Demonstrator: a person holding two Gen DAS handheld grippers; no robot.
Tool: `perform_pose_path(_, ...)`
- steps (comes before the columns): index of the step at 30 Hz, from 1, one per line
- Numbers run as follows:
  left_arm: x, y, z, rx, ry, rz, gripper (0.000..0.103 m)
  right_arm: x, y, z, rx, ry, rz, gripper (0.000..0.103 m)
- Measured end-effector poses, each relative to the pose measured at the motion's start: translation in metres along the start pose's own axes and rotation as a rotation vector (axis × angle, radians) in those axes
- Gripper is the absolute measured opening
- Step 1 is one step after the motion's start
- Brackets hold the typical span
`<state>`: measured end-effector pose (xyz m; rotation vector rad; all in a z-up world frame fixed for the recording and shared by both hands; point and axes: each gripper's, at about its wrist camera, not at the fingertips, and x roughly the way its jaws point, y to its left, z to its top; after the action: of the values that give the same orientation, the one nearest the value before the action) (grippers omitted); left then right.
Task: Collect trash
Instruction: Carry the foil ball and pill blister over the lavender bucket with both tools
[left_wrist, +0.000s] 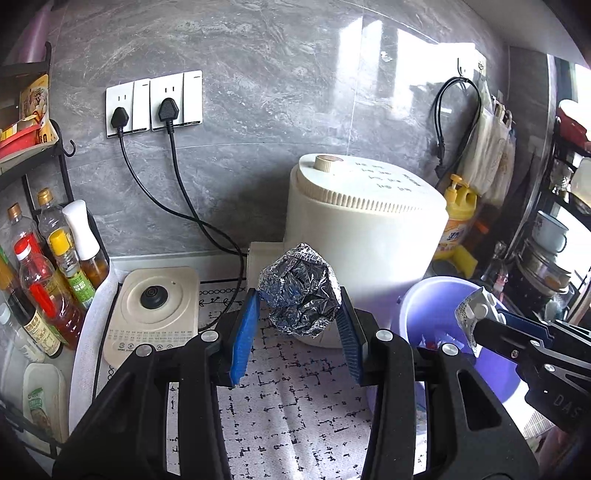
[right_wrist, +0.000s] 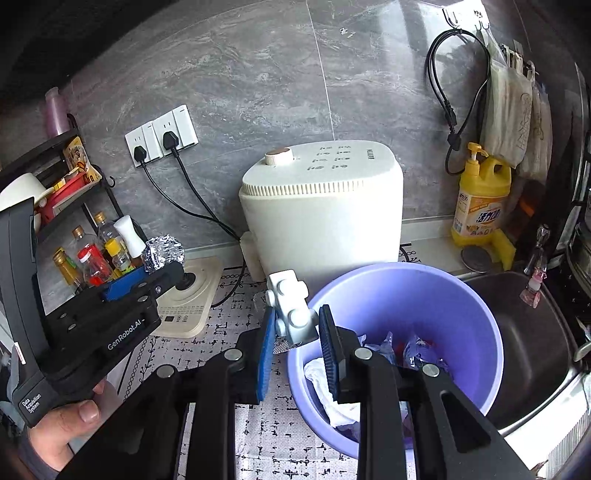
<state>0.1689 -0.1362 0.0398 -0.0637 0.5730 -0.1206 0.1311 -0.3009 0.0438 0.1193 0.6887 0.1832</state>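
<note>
**Foil and a pill pack heading for the purple bucket**

Foil, crumpled into a ball (left_wrist: 300, 290), is sitting between the blue pads of our left tongs (left_wrist: 295, 325), which are closed about halfway onto it and carrying it clear of the patterned mat (left_wrist: 295, 406) on the counter. Our right tongs (right_wrist: 295, 332) are closed narrower, pinching a silvery pill pack (right_wrist: 290, 306) that is standing up out of the pads with its long axis pointing up and a little away from us.

The purple bucket (right_wrist: 461, 295) is sitting on the mat, just in front of the white cooker (right_wrist: 325, 206) and beside the sink (right_wrist: 535, 332). It is already holding crumpled white paper and some wrappers.

We are judging the coming move by where the bucket's mouth lies. From the right tongs it is lying just ahead and to the right, with the pill pack hanging near the rim on its near left side, not yet over the opening. From the left tongs the bucket (left_wrist: 436, 306) is lying off to the right, with the right tongs between. So the right hand is the nearer one, and we are expecting it to drop first, with the foil ball having to cross further rightward before letting go.
</note>
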Motion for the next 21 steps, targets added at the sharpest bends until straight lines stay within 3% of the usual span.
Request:
perform_pose_path(9,0.009,-0.052,0.001,0.064,0.012,-0.106,0.042,-0.024,-0.044,-0.008,0.081,-0.032,-0.113,0.027)
perform_pose_path(10,0.011,-0.057,0.001,0.07,0.015,-0.117,0.042,-0.027,-0.049,-0.008,0.087,-0.039,-0.128,0.039)
perform_pose_path(12,0.013,-0.066,0.0,0.079,0.02,-0.135,0.042,-0.033,-0.058,-0.01,0.1,-0.049,-0.144,0.049)
perform_pose_path(21,0.02,-0.103,-0.003,0.123,0.038,-0.208,0.042,-0.052,-0.092,-0.019,0.164,-0.06,-0.22,0.049)
